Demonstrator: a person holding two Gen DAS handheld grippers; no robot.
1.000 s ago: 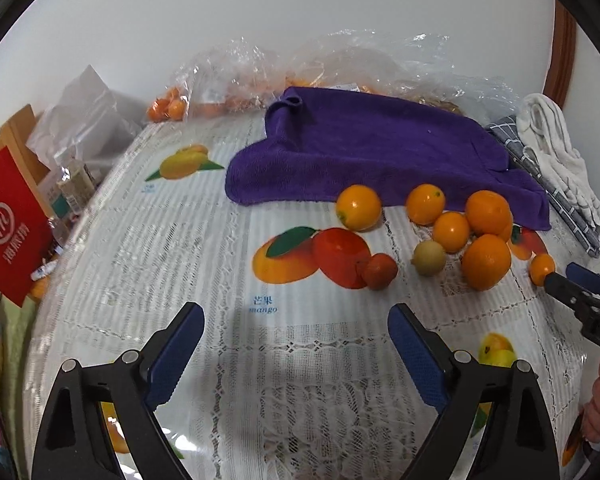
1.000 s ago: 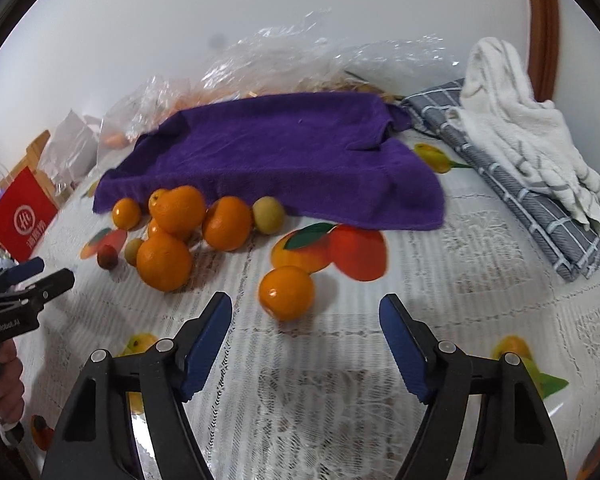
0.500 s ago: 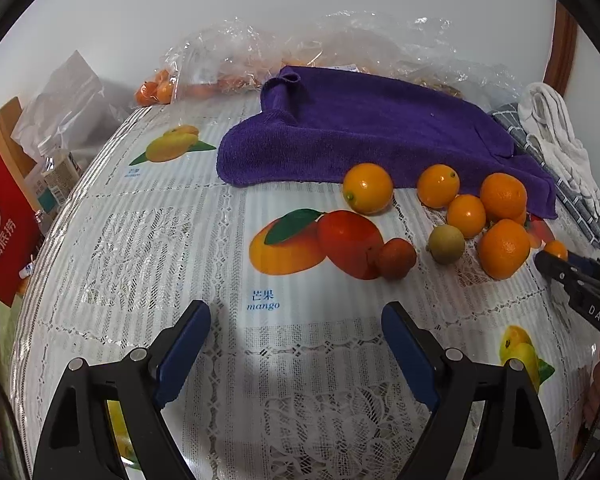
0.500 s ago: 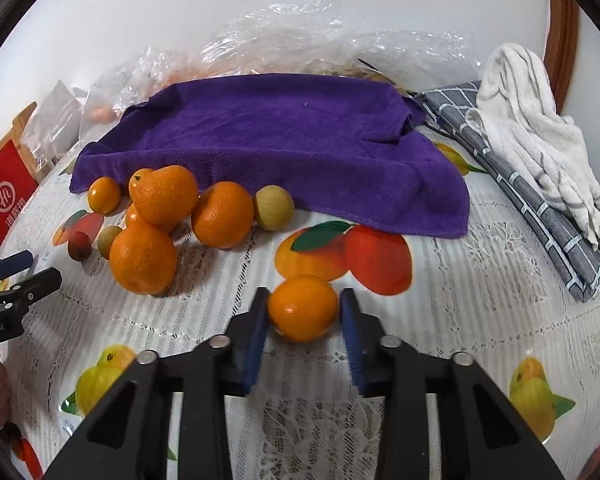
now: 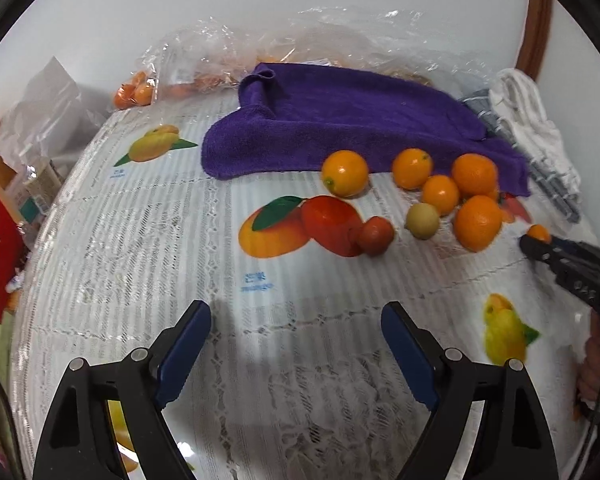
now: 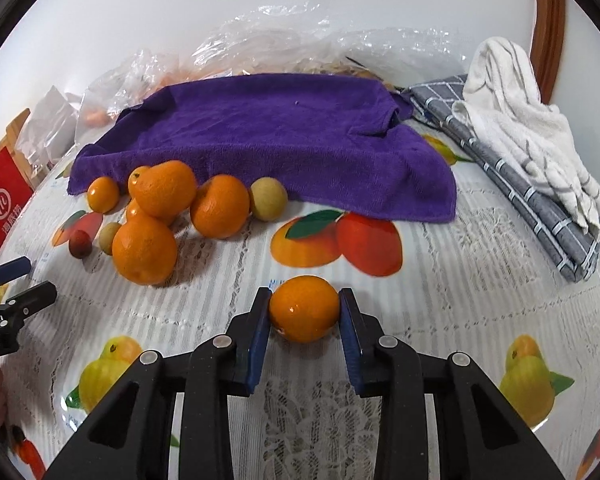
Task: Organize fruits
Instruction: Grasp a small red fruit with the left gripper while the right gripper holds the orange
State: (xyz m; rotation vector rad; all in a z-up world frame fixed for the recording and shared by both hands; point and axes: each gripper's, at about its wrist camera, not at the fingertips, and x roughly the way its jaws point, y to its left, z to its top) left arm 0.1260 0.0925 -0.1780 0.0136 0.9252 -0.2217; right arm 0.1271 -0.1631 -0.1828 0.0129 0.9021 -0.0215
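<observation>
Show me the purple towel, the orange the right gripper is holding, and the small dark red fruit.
purple towel (image 6: 284, 136), right wrist view, middle of its top.
held orange (image 6: 304, 308), right wrist view, centre of its peel.
dark red fruit (image 5: 376, 235), left wrist view, centre of its skin.

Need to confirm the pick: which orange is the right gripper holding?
The lone orange clamped in the right gripper, set apart from the cluster by the purple towel.

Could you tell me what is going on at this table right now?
A person is sorting fruit with two handheld grippers. The right gripper has its jaws shut on a small orange. The left gripper has nothing between its jaws, which are closing slightly. More fruit sits loose beside a purple towel.
</observation>
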